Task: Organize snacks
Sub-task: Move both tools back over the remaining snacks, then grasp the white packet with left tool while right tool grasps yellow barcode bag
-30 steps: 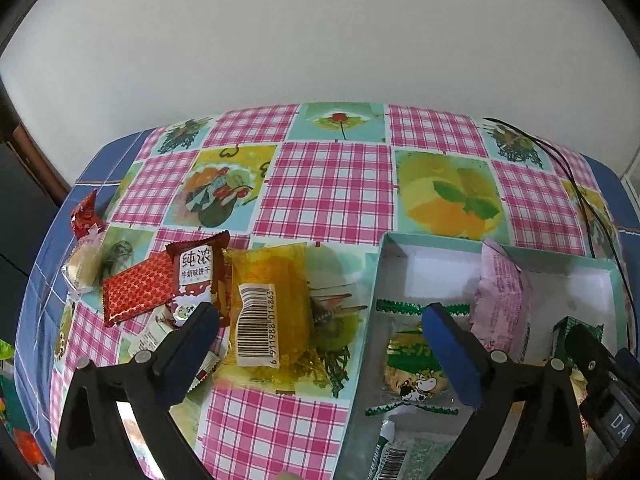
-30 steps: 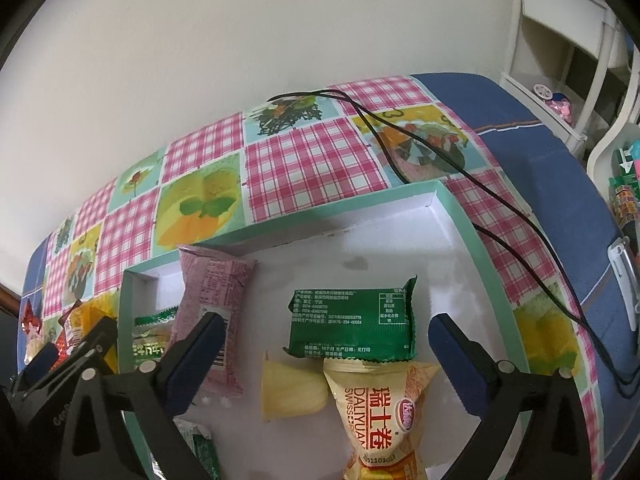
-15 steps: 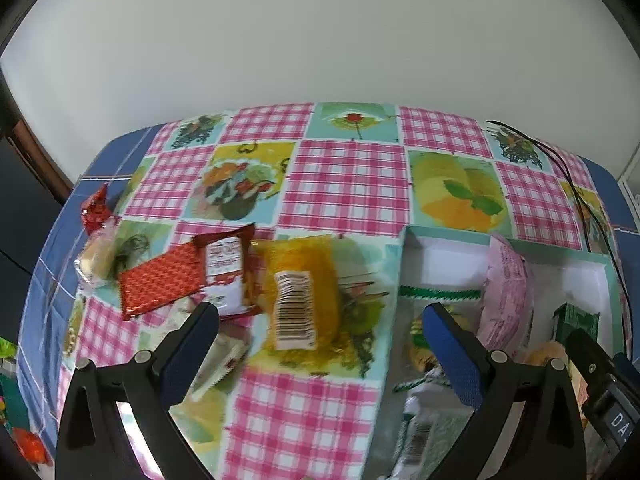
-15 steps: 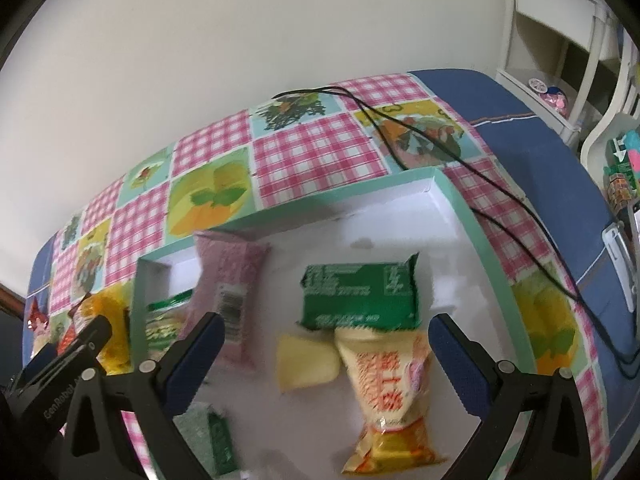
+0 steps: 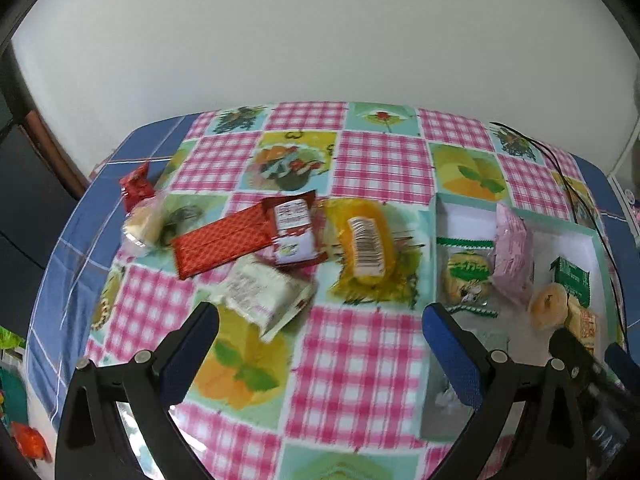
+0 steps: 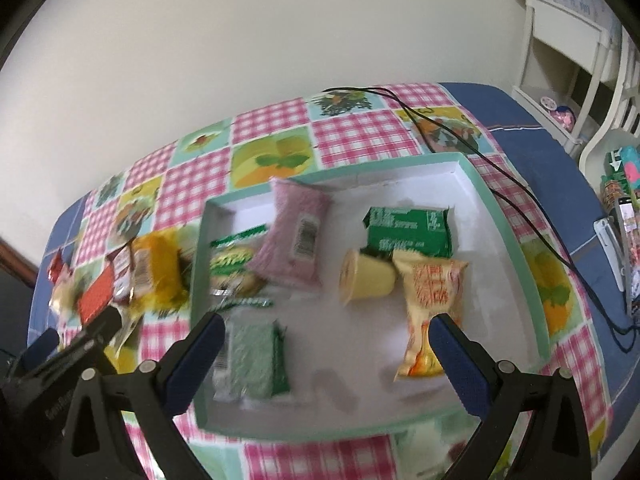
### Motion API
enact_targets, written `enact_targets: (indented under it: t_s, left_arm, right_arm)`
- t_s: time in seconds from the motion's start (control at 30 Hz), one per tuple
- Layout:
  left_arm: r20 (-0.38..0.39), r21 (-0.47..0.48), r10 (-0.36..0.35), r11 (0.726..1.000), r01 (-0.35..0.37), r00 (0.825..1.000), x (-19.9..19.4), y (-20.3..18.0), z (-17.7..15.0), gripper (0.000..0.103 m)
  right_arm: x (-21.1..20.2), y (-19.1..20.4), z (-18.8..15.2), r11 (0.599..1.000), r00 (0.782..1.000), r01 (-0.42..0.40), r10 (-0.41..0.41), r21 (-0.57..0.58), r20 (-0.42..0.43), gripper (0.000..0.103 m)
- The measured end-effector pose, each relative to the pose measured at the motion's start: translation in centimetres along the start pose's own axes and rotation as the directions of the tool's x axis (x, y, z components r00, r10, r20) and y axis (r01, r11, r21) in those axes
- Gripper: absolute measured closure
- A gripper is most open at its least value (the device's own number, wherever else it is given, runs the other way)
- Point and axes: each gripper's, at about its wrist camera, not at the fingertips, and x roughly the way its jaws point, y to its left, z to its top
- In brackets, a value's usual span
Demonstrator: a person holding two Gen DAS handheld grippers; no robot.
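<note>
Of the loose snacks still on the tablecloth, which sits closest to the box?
The translucent yellow packet with the white barcode label. It lies right beside the teal-rimmed white box; the red flat packet, white wrapper and small red candy lie farther left.

The far half of the tablecloth (image 5: 384,168) lies bare up to the wall, giving open passage there. On the left, a cluster blocks the way: a red packet (image 5: 224,246), a white wrapper (image 5: 264,296) and a yellow bag (image 5: 366,248) lie close together, some overlapping. The checked patch between that cluster and the tray (image 6: 532,280) is free. Inside the tray, a pink pack (image 6: 298,240), a green packet (image 6: 408,232), a yellow cup (image 6: 366,278) and a pale-yellow bag (image 6: 428,304) crowd the middle; its near floor and far right corner are open. A black cable (image 6: 516,204) trails beside the tray's right rim.
</note>
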Motion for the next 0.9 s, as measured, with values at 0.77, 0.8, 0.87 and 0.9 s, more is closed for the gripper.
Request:
enact_targets:
  t_s: [0.77, 0.8, 0.87, 0.9]
  left_arm:
    - [-0.152, -0.189, 0.019, 0.981, -0.048, 0.988, 3.2, 7.6, -2.3, 0.002]
    - [-0.159, -0.197, 0.015, 0.979, -0.047, 0.987, 3.5, 7.9, -2.2, 0.002]
    - [-0.170, -0.214, 0.002, 0.976, -0.039, 0.985, 4.2, 8.3, -2.0, 0.002]
    - [-0.174, -0.225, -0.005, 0.974, -0.035, 0.985, 4.5, 8.5, -1.9, 0.002]
  right_arm:
    - [1.1, 5.2, -3.4, 0.993, 0.994, -0.082, 0.075, -0.087, -0.078, 0.000]
    - [1.4, 5.6, -3.3, 0.992, 0.993, -0.089, 0.082, -0.089, -0.081, 0.000]
    - [1.8, 6.1, -3.1, 0.991, 0.992, -0.102, 0.095, -0.085, -0.084, 0.000]
    - [2.0, 6.3, -3.0, 0.991, 0.991, -0.108, 0.101, -0.083, -0.084, 0.000]
